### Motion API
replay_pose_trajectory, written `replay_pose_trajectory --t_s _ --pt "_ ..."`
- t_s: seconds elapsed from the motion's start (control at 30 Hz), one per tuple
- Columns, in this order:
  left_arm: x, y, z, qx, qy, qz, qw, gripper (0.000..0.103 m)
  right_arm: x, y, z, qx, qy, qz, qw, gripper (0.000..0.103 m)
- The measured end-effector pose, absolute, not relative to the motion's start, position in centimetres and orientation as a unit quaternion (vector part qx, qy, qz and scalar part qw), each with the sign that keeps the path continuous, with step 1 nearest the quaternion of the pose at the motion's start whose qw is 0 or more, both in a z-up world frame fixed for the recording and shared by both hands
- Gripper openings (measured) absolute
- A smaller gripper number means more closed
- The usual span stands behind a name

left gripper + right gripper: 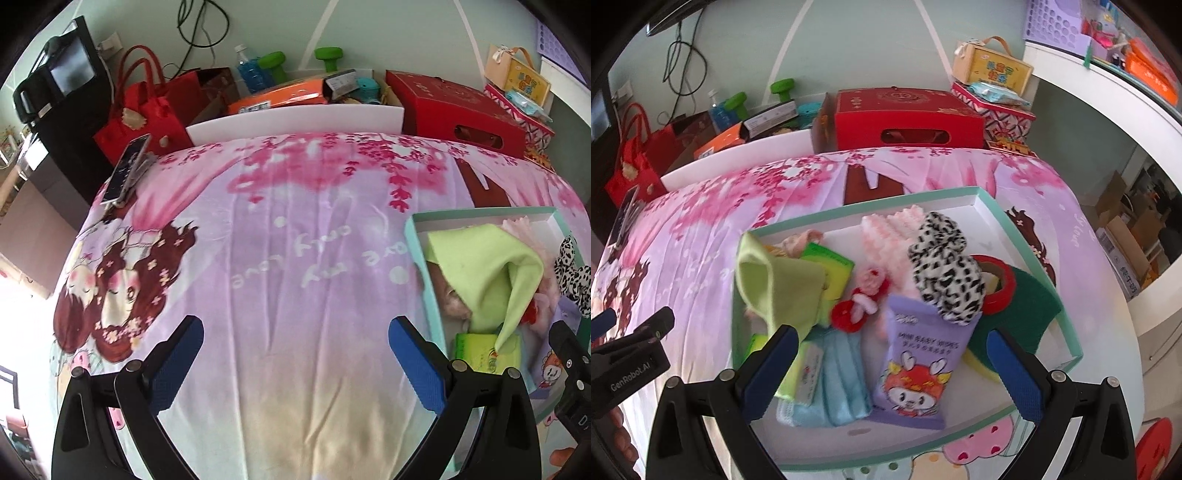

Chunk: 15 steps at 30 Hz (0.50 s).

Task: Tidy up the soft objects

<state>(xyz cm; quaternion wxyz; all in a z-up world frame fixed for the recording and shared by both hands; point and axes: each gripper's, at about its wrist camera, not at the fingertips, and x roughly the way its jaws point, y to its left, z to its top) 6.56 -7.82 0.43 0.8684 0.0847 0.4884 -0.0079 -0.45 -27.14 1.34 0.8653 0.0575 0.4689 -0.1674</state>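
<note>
A teal-rimmed white tray (1030, 243) lies on the pink printed blanket (280, 280). It holds a lime green cloth (775, 288), a black-and-white spotted fabric piece (945, 273), a purple baby wipes pack (919, 369), a light blue cloth (838, 380), a pink knitted piece (890, 232), a small pink and red doll (864, 295), a red tape roll (997, 284) and a green pad (1030, 306). My right gripper (892, 363) is open and empty over the tray's near side. My left gripper (295, 354) is open and empty above bare blanket, left of the tray (417, 254).
A phone on a clip stand (127, 170) sits at the blanket's far left. Behind the bed are a red bag (147, 110), a red box (458, 110), an orange box (277, 98), green dumbbells (273, 66) and a white shelf (1108, 96) at right.
</note>
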Motion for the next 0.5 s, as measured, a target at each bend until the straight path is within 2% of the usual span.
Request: replay_pose_trajectory --t_s 0.5 --pt "3.8 -3.1 -0.1 0.077 0.509 0.025 0.857 0.1 -1.3 -22.8 0.7 0.032 0.481 -0.135 0.866 0.103"
